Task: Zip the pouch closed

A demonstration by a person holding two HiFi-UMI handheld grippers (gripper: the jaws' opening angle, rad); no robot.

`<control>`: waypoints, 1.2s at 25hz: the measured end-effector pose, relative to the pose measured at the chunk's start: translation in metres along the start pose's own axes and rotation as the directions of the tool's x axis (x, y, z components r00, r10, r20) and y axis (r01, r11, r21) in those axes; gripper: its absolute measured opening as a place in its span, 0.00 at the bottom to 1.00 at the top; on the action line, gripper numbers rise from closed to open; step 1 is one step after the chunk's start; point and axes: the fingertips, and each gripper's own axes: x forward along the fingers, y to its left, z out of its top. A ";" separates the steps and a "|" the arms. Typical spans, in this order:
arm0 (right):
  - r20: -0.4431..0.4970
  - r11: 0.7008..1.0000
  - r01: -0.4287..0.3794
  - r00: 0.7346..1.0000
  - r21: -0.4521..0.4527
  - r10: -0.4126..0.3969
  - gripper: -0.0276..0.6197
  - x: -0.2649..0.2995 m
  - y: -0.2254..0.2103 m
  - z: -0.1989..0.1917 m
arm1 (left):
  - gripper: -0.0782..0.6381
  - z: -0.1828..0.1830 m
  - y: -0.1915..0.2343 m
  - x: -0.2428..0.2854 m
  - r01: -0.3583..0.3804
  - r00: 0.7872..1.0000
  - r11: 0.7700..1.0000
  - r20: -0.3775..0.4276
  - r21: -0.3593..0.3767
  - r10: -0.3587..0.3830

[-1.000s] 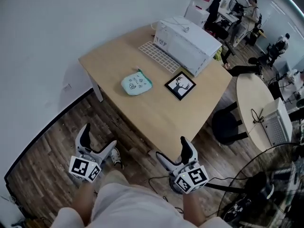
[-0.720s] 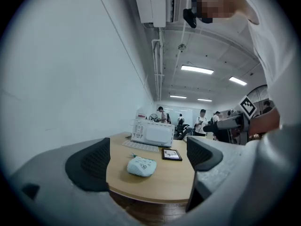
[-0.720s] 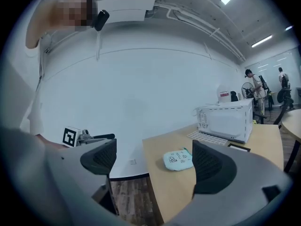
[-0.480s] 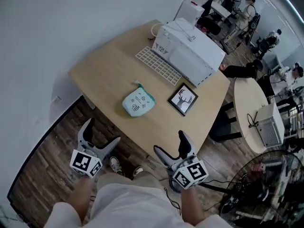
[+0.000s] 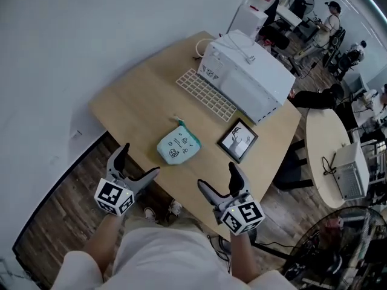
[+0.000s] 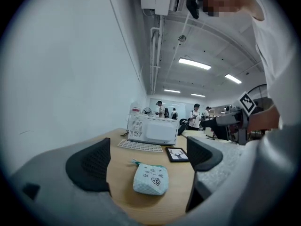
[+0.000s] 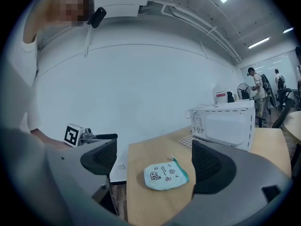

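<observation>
Left gripper (image 5: 139,160) and right gripper (image 5: 217,176) hover wide open and empty off the desk's (image 5: 139,101) near edge, mint pouch (image 5: 178,149) dead ahead between them, left slightly closer.

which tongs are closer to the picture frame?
Right. The right tongs hover directly in front of the picture frame; left tongs are off to its left, past the pouch.

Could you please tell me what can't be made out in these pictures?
- Zip of the pouch, open or shut: too small in the head view, and too fine to read in both gripper views.
- Its printed drawings: too small in every view.
- Near corner of the table: hidden behind the right gripper in the head view.
</observation>
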 end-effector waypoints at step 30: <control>-0.181 0.996 -0.068 0.980 0.052 0.077 0.79 0.078 -0.072 -0.040 | 0.63 -0.142 0.079 0.238 0.336 0.866 0.924 -0.446 0.181 -0.228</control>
